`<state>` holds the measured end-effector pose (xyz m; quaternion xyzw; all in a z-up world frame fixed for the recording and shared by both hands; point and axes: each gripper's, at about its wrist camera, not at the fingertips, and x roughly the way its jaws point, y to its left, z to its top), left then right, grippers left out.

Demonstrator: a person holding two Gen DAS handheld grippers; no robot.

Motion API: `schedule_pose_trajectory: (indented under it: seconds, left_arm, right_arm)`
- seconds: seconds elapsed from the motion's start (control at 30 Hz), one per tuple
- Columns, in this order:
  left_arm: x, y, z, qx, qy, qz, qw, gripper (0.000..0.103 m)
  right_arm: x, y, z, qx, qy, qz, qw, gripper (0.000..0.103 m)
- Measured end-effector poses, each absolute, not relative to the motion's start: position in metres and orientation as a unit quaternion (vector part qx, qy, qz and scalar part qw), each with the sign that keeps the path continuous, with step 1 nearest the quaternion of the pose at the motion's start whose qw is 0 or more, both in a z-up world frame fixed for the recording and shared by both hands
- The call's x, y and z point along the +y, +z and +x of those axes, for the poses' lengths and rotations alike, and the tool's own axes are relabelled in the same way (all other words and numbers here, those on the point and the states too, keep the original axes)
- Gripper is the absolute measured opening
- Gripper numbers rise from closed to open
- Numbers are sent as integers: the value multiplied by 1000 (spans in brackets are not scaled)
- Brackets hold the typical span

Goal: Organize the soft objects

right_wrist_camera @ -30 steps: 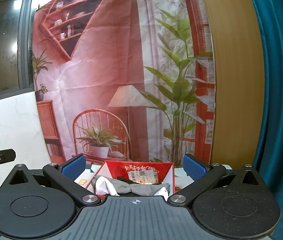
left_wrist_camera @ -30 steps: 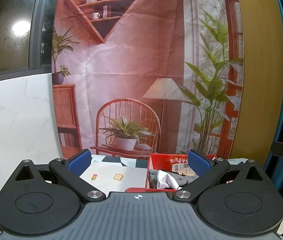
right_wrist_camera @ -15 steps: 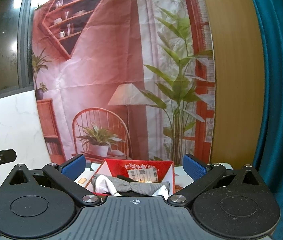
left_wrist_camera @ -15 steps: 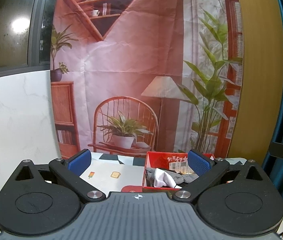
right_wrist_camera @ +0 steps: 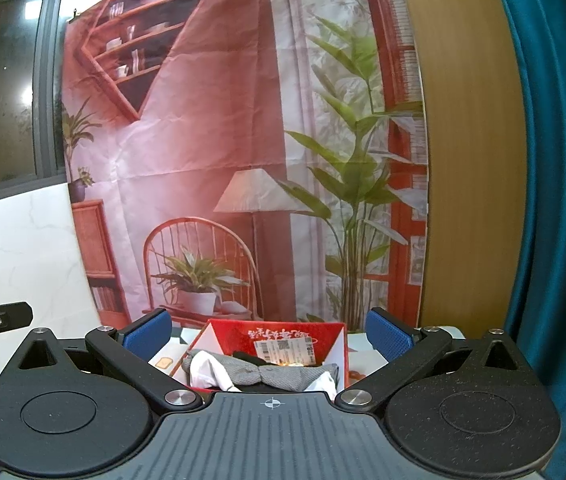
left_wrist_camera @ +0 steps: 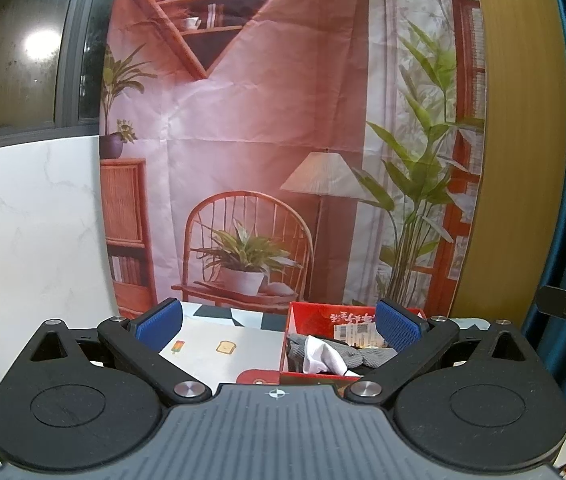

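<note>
A: Where's the red box [right_wrist_camera: 279, 346] relative to the fingers?

B: Dead ahead of the right gripper [right_wrist_camera: 269, 330], framed between its blue pads. From the left gripper [left_wrist_camera: 279, 320] the box sits off toward its right pad. Right looks nearer.

A: Contents?

B: Grey cloth [right_wrist_camera: 279, 376] lies in the box, long axis crosswise to the right fingers; white cloth [right_wrist_camera: 207, 370] at the box's left end.

A: Fingers?

B: Both spread wide, empty.

A: Obstructions?

B: Only the box walls. Patterned mat [left_wrist_camera: 219, 344] left of the box holds no cloth.
</note>
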<state>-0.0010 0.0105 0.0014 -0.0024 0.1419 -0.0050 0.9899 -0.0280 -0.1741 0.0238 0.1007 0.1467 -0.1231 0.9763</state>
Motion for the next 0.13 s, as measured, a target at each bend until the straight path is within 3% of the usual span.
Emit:
schedule_pose_trajectory:
  seconds: [0.13]
  left_arm:
    - [10,1,-2,142,-7,-2,990,103]
  right_arm:
    - [-175,24,-28,148,-123,101,976,103]
